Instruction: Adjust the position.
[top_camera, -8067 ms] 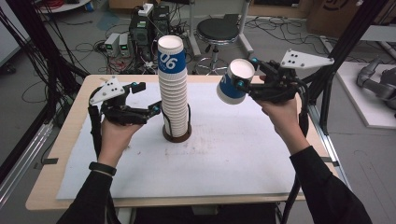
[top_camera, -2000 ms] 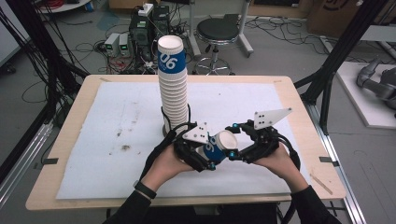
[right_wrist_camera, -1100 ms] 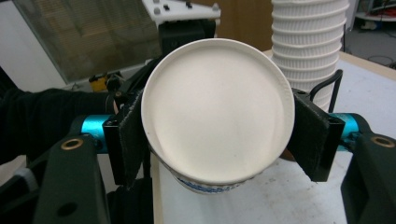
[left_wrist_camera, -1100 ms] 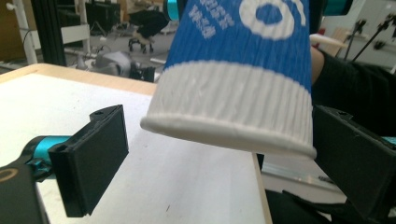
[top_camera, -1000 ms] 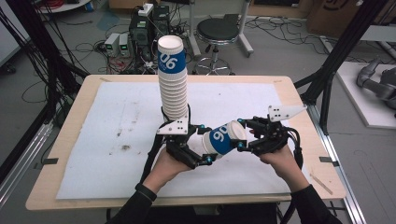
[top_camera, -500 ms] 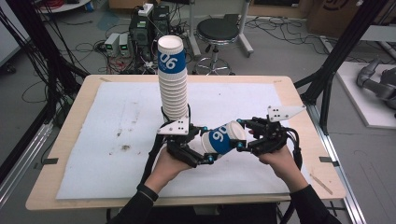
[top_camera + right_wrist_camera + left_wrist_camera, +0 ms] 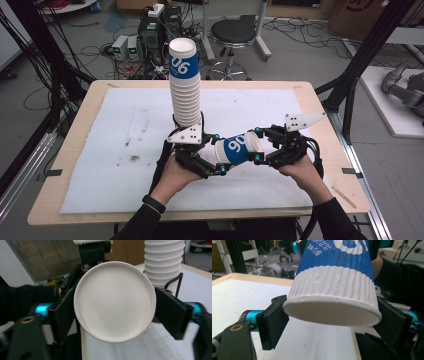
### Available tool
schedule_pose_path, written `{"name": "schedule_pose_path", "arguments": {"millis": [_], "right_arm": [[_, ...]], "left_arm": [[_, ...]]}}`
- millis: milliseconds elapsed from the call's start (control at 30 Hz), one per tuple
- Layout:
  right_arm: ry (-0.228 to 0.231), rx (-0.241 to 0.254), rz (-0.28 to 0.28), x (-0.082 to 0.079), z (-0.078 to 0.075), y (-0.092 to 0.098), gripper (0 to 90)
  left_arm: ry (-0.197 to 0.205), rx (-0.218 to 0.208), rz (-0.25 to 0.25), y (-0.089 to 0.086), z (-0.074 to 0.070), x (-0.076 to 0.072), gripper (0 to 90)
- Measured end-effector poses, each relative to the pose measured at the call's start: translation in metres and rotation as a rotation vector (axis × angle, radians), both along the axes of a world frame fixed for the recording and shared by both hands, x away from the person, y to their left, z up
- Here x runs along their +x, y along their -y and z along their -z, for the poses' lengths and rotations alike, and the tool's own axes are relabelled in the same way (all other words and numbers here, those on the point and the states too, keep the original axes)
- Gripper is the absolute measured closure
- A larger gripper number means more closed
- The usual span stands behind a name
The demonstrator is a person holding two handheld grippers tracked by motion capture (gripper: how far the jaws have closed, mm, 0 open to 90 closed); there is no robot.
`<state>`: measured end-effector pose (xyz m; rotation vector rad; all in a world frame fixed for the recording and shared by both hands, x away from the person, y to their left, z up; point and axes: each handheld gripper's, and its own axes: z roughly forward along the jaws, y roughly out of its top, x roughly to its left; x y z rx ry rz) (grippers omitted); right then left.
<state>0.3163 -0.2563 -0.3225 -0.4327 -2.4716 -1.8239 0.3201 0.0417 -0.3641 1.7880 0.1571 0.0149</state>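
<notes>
Facing cup (image 7: 114, 300) mouth: right gripper view.

My landmark is the stack of cups (image 7: 185, 85), which stands upright on the mat (image 7: 100, 150) that covers the surface (image 7: 320, 107), toward the far side and near the middle. Just in front of the stack, a single cup (image 7: 239, 148) lies on its side above the mat. My left gripper (image 7: 212, 159) sits in front of the stack at the cup's base end, my right gripper (image 7: 259, 146) to the stack's front right at the cup's mouth. A stool (image 7: 231, 37) stands on the floor behind the stack, beyond the surface.
</notes>
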Motion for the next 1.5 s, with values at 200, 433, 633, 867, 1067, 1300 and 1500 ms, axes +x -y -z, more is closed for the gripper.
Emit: {"name": "schedule_pose_path", "arguments": {"millis": [200, 433, 633, 867, 1067, 1300, 1500], "right_arm": [[0.051, -0.073, 0.007, -0.003, -0.008, 0.001, 18.9], [0.077, -0.17, 0.023, -0.007, -0.01, -0.004, 19.0], [0.068, -0.266, 0.012, -0.005, 0.002, -0.014, 19.1], [0.073, -0.233, -0.036, -0.001, 0.007, -0.014, 28.0], [0.086, -0.171, -0.045, -0.001, 0.007, -0.009, 29.1], [0.07, -0.069, -0.067, 0.0, 0.005, 0.0, 29.4], [0.055, 0.021, -0.078, 0.001, 0.004, 0.005, 29.5]], "left_arm": [[0.042, 0.097, -0.014, -0.001, -0.01, -0.003, 18.7], [0.071, 0.247, -0.044, 0.002, -0.013, -0.003, 18.9], [0.072, 0.263, -0.034, 0.004, -0.014, -0.004, 19.2], [0.074, 0.235, -0.042, 0.004, -0.015, -0.005, 15.0], [0.053, 0.141, -0.046, 0.0, -0.016, -0.005, 13.9], [0.013, -0.01, -0.019, -0.006, -0.017, -0.005, 13.1], [-0.047, -0.124, -0.008, -0.006, -0.008, -0.001, 11.3]]}}
